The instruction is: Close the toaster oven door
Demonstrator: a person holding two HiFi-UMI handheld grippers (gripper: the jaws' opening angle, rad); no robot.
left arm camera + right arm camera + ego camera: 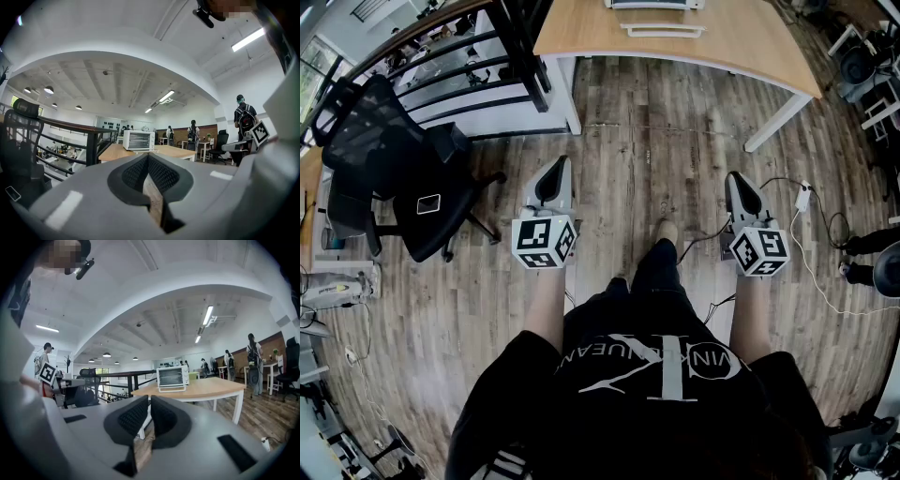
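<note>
The white toaster oven [172,376] stands on a wooden table [211,388] several steps ahead, also seen small in the left gripper view [138,140]. Its door [172,389] hangs down open at the front. In the head view only the oven's front edge [654,4] and the lowered door [663,30] show at the top. My left gripper [557,161] [148,154] and right gripper [736,175] [149,398] are held out side by side over the floor, well short of the table. Both are shut with nothing in them.
A black office chair [403,178] stands to the left by a black railing [469,66]. A white cable and adapter [803,197] lie on the wooden floor to the right. More tables, chairs and several people [244,123] are far behind the table.
</note>
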